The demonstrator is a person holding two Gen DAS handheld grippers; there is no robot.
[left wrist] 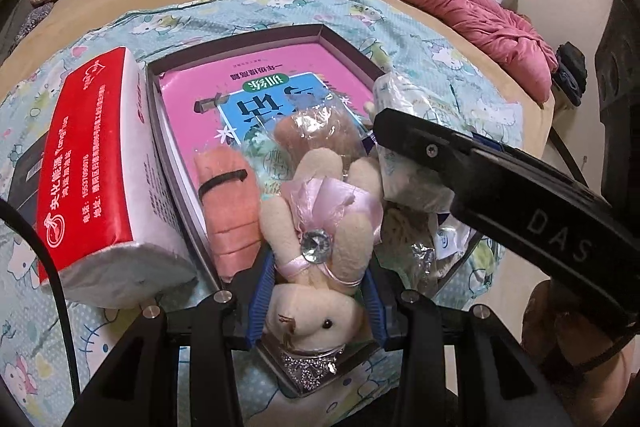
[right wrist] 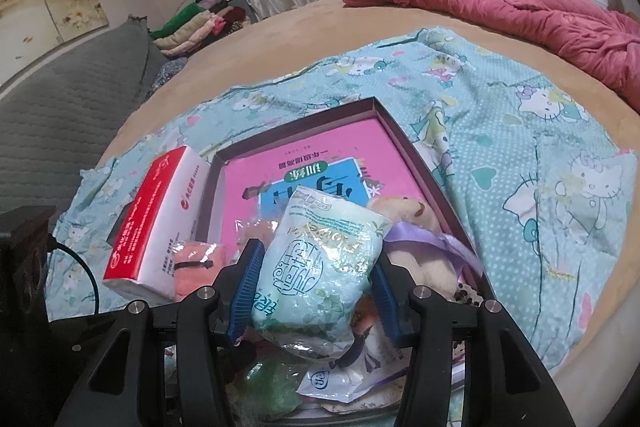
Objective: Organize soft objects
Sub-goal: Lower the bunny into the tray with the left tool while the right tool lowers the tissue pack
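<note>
My left gripper (left wrist: 318, 279) is shut on a cream plush rabbit (left wrist: 316, 227) with a pink ribbon and a gem, its blue pads pressing on both flanks over the near end of a shallow dark box (left wrist: 248, 39). A pink book (left wrist: 280, 67) lies in the box, with an orange plush (left wrist: 228, 203) and a bagged brown plush (left wrist: 316, 131) on it. My right gripper (right wrist: 318, 267) is shut on a pale green tissue pack (right wrist: 320, 247) above the same box (right wrist: 296, 119). Its black finger (left wrist: 480, 167) crosses the left wrist view. A beige plush with a lilac ribbon (right wrist: 424, 259) sits right of the pack.
A red and white tissue pack (left wrist: 92, 163) leans against the box's left wall. Everything rests on a cartoon-print sheet (right wrist: 520, 147) over a tan bed. A pink quilt (right wrist: 540, 11) lies at the far side, folded clothes (right wrist: 192, 23) at the left. A black cable (left wrist: 60, 267) runs near left.
</note>
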